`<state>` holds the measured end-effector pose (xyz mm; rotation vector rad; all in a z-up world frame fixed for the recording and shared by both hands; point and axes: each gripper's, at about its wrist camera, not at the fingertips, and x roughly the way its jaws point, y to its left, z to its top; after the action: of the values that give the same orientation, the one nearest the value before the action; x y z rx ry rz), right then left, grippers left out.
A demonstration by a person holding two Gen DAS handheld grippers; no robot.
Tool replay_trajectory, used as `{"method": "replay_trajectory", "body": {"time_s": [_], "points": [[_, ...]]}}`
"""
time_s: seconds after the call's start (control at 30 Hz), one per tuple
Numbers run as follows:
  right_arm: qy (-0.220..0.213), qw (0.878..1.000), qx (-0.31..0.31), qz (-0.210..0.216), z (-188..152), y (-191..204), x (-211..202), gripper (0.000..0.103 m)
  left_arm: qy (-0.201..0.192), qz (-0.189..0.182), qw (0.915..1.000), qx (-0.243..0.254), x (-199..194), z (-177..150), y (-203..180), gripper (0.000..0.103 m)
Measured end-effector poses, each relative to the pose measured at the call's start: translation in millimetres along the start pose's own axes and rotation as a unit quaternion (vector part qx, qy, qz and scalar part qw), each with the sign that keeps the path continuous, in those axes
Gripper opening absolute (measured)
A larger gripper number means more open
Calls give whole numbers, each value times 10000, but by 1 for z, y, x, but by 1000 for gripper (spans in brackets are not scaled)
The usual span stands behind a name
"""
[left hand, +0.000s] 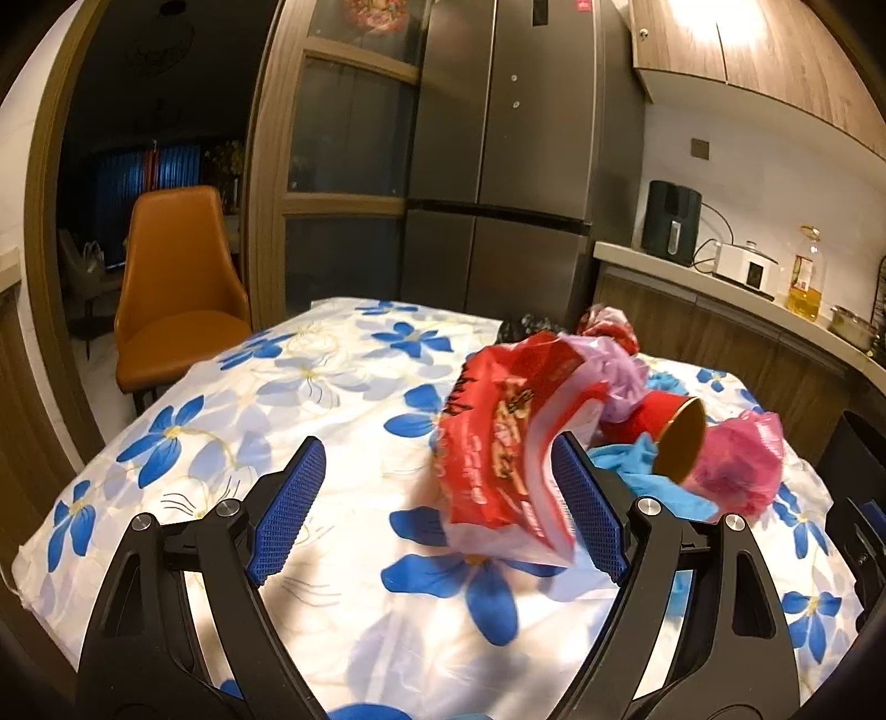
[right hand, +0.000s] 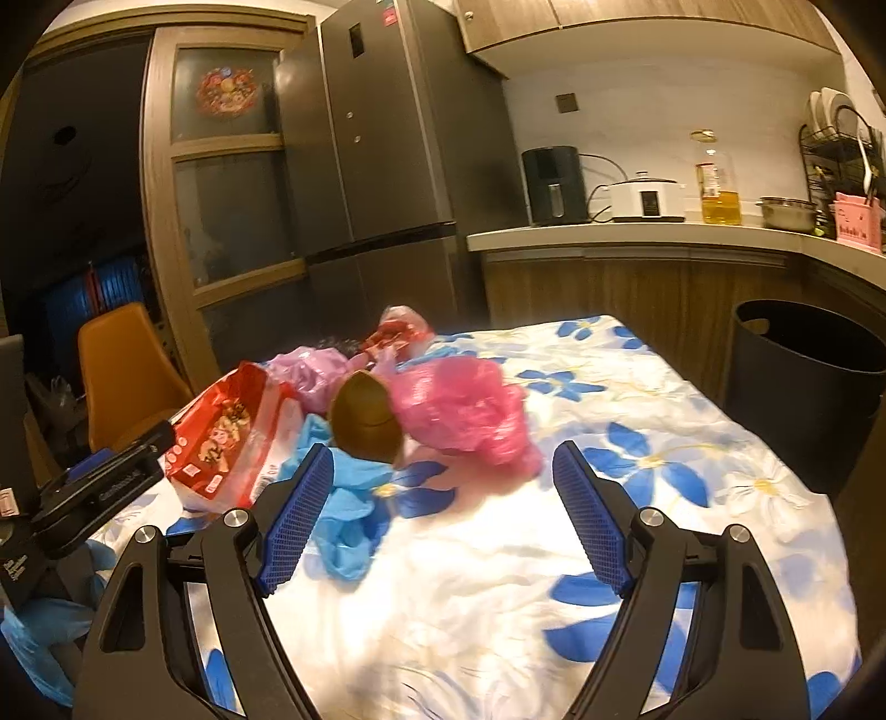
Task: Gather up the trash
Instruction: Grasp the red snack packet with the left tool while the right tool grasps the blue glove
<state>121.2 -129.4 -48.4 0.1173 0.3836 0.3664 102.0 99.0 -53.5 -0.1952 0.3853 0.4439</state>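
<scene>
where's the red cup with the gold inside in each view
Left wrist: red cup right of centre, beyond the hand-held gripper's right pad, gold mouth facing the camera.
Right wrist: cup left of centre, just above the left pad.
Shared landmark: the pink bag touching its right side.

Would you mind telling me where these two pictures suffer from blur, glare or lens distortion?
Left wrist view: the red snack bag looks smeared, the fridge bows with the fisheye, and light glares off the upper cupboard. Right wrist view: the tablecloth is washed out white between the claw's fingers, the pink bag is soft, and the corners go black.
</scene>
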Motion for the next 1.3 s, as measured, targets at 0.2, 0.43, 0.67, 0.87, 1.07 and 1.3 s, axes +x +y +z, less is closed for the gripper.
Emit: {"method": "replay_trajectory", "body": {"time_s": [0.2, 0.43, 0.67, 0.87, 1.07, 1.3], "points": [[144, 9997, -124, 140, -7, 22, 20, 77, 313, -150, 9994, 24, 20, -1, 2, 68], [454, 9986, -186, 181, -21, 37, 46, 70, 789, -528, 9954, -90, 39, -5, 5, 36], [768, 9967, -184, 211, -31, 40, 66, 56, 828, -751, 9937, 32, 41, -7, -1, 12], [957, 9949, -112, 284, -33, 37, 76, 41, 599, -829, 9948, -15, 25, -2, 4, 5], [1067, 9930, -181, 473, -35, 41, 80, 26, 476, -871, 9950, -131, 13, 4, 10, 4], [1105, 9916, -211, 633, -35, 43, 78, 7, 422, -862, 9953, -100, 2, 6, 8, 4]]}}
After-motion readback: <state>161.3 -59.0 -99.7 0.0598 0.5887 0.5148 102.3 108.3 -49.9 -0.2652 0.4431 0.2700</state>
